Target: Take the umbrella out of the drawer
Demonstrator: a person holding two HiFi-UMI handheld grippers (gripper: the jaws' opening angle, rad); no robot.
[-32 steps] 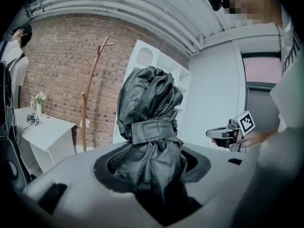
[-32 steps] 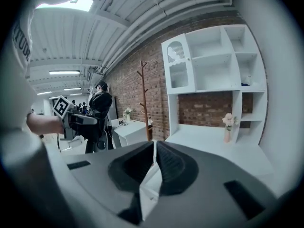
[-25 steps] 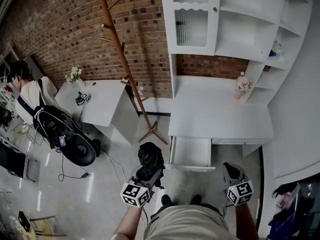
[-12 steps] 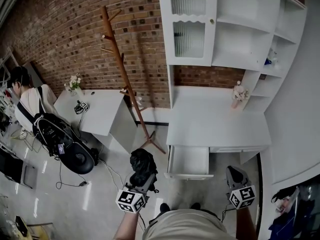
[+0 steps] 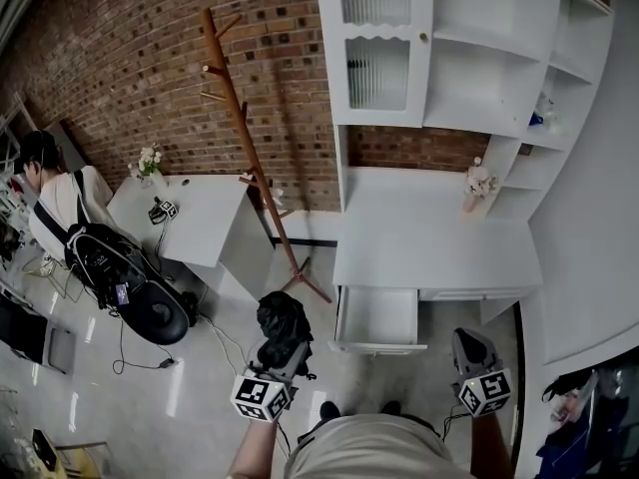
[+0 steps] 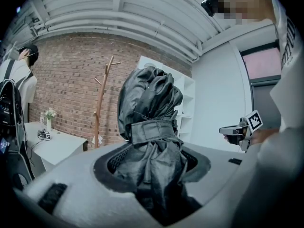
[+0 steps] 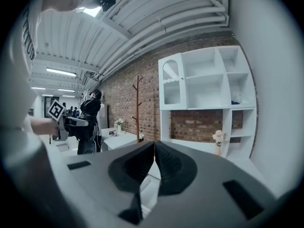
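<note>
The black folded umbrella (image 5: 283,317) is out of the drawer, held left of it above the floor. My left gripper (image 5: 281,345) is shut on it. In the left gripper view the umbrella (image 6: 149,122) stands up between the jaws of the left gripper (image 6: 154,175), its strap wrapped round the bunched fabric. The white drawer (image 5: 377,317) under the desk (image 5: 429,238) stands pulled open, and its inside looks bare. My right gripper (image 5: 467,345) hangs right of the drawer. In its own view the right gripper (image 7: 155,145) has its jaws together with nothing between them.
A wooden coat rack (image 5: 250,158) stands against the brick wall left of the desk. A white shelf unit (image 5: 479,58) rises above the desk, with a small flower vase (image 5: 479,183) on it. Further left are a small white table (image 5: 195,218), a black bag (image 5: 130,282) and a seated person (image 5: 50,188).
Both grippers have risen a little, and the left one has carried the umbrella slightly left, away from the drawer. The grip on the umbrella is unchanged.
</note>
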